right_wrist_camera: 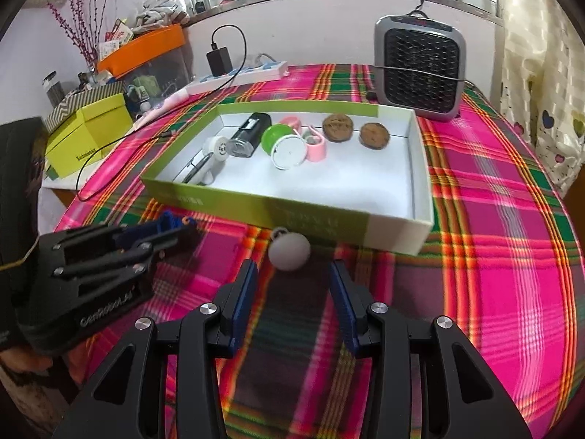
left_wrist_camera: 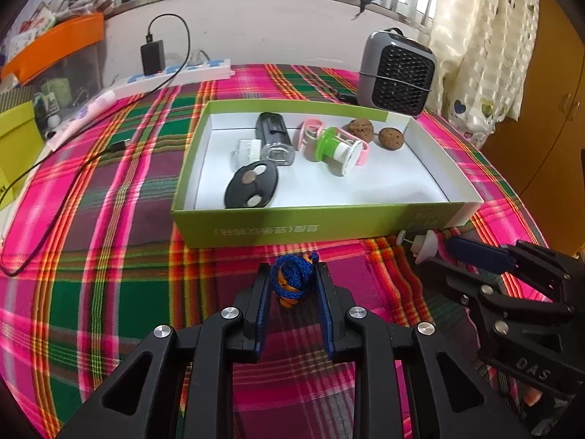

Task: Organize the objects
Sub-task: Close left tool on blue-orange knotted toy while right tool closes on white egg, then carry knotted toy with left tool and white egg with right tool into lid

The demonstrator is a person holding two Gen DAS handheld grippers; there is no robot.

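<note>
A plaid cloth (left_wrist_camera: 109,219) covers the surface under a barred window, and we read it from the left. A charger (left_wrist_camera: 151,56) and power strip (left_wrist_camera: 182,71) sit far left by the wall. Nearer us, the left gripper (left_wrist_camera: 292,281) is pinching a blue cord bundle (left_wrist_camera: 292,278) with orange showing through it, just short of the green box (left_wrist_camera: 310,219). The box lies dead ahead of that gripper, its long side across our path, so we judge the coming move to be a lift over the near wall. Inside it already lie a black fob (left_wrist_camera: 250,184), a black tube (left_wrist_camera: 274,139), a green-and-white spool (left_wrist_camera: 336,150), pink clips (left_wrist_camera: 310,130) and two brown nuts (left_wrist_camera: 374,133). Further right, the right gripper (right_wrist_camera: 292,278) stands spread and empty, with a white ball (right_wrist_camera: 289,252) just beyond its fingertips, touching neither pad, beside the box wall. A heater (left_wrist_camera: 396,73) stands far right, behind the box.
</note>
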